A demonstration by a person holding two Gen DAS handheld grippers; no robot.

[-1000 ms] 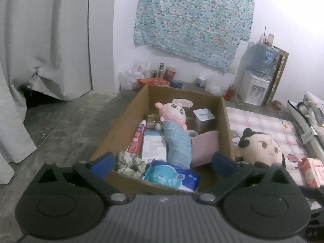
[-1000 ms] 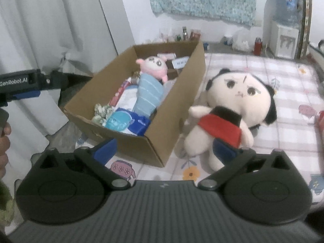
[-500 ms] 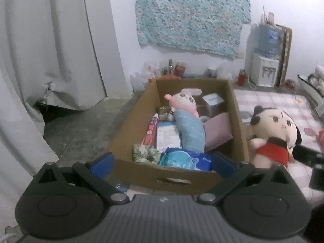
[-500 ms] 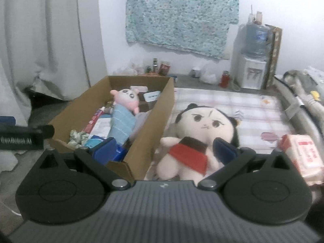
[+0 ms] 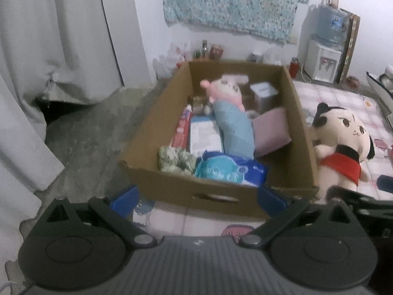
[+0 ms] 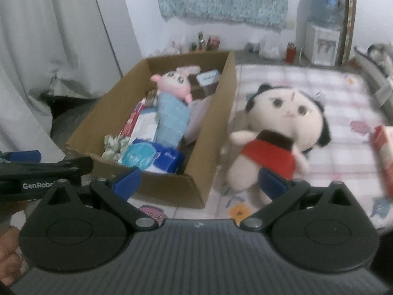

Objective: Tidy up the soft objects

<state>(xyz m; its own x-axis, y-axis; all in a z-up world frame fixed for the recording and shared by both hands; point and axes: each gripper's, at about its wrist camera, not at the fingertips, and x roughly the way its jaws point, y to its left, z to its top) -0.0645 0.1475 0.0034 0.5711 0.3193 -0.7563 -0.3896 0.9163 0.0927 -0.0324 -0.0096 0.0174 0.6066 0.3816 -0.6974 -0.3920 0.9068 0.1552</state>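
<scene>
Both cameras have drawn back from the cardboard box and swung toward its right side over the last second, so the whole carton and its neighbour fit in frame. From the left wrist, the left gripper hangs just short of the box's near wall with its blue fingers spread wide and nothing between them. Inside the box lie a pink-headed plush in a blue wrap, a blue wipes pack at the near wall, a pale green scrunchie left of that pack, a pink pad and a red tube. A black-haired doll in a red top sits outside, just beside the box's right wall. From the right wrist, the right gripper is likewise wide apart and empty, its right finger now lined up near the black-haired doll, which rests on a checked mat against the cardboard box. A red-and-white packet lies well to the right of the box. That shift suggests the doll is the likely next soft thing to pick up.
</scene>
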